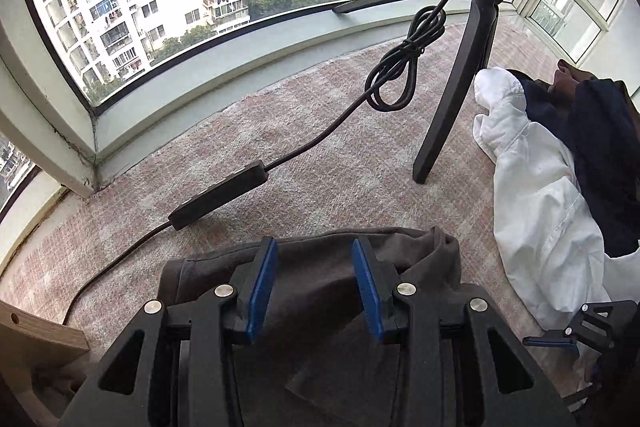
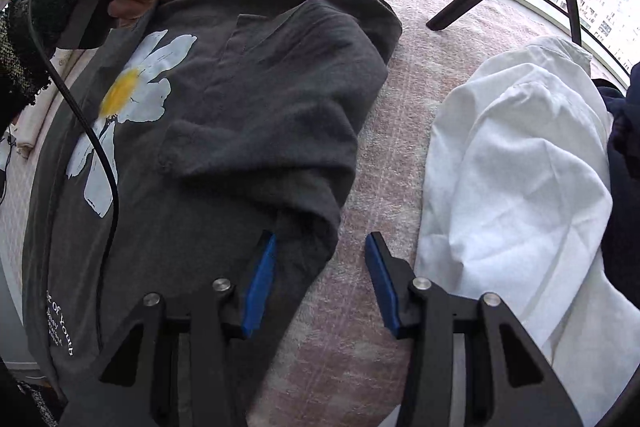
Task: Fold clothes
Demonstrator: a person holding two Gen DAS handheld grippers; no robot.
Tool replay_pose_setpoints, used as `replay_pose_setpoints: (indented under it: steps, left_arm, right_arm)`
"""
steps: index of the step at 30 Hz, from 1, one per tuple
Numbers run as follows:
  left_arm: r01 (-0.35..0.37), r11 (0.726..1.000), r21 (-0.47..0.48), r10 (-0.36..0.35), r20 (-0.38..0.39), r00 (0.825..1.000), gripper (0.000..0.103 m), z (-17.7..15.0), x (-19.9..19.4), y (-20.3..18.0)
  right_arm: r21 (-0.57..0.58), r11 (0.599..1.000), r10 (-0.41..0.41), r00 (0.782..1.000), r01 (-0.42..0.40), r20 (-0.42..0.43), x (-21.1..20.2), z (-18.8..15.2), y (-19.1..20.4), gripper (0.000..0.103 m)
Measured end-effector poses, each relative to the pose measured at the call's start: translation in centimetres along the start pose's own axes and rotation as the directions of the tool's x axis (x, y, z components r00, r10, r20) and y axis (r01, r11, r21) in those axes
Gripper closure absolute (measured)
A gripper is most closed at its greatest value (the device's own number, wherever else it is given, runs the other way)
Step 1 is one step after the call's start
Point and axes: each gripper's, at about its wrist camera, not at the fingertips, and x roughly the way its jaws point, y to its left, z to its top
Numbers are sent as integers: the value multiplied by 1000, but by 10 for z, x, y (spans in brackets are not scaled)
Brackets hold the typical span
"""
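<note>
My right tongs [image 2: 320,283] and left tongs [image 1: 314,291] both hang open, empty, over the half-folded grey shirt [image 2: 224,131]; white garment [image 2: 516,163] still untouched.

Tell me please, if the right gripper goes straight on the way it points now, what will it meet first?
Most likely the right-hand edge of the grey T-shirt, or the pinkish rug beside it. The right gripper points down with open jaws straddling that edge; depth is unclear, so I cannot say which comes first.

grey shirt [image 2: 248,115], white-yellow daisy print | white garment [image 2: 520,167] | pinkish carpet [image 1: 320,147]
</note>
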Motion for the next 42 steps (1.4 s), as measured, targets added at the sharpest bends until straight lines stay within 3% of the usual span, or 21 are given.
replay_pose_setpoints:
  steps: [3,6,8,11,14,16,20,31,33,36,38,42]
  left_arm:
    - [-26,999,21,27,-39,999,66,6,7,-3]
    - [-41,993,112,47,-50,998,65,9,6,-18]
    - [1,991,131,14,-113,993,64,13,8,-21]
    - [97,995,35,-87,-214,973,64,21,11,-12]
    - [31,993,-114,-62,-275,959,64,25,13,-3]
    - [16,983,-183,-67,-276,959,64,27,13,-3]
    - [1,960,-281,-78,-263,962,51,29,13,-9]
    - [-50,898,-436,-88,-291,953,51,7,37,-2]
    - [-47,902,-430,-75,-263,962,51,5,35,-4]
    - [-57,904,-423,-53,-243,969,62,1,31,-4]
    - [-53,911,-410,-51,-239,970,99,-4,30,-3]
    - [-34,921,-389,-54,-213,976,100,-15,26,-4]
  right_arm:
    - [-19,1000,-11,1000,11,-6,2,1,3,59]
    - [-18,1000,-2,1000,1,-12,3,3,2,58]
    - [-12,1000,9,1000,-9,-17,4,5,0,58]
    - [-13,1000,9,1000,-9,-18,4,6,-1,58]
    - [-30,999,-14,1000,14,-9,6,7,3,58]
    - [-32,999,-19,1000,19,-7,7,8,4,57]
    - [-32,999,-22,1000,22,-14,9,12,5,57]
    - [-37,999,-16,1000,15,-23,12,15,3,57]
    - [-41,999,-15,1000,14,-24,13,15,3,57]
    - [-47,999,-15,1000,14,-24,13,15,2,56]
    - [-46,999,-11,1000,10,-22,14,16,1,56]
    - [-43,999,-7,1000,6,-18,15,16,0,56]
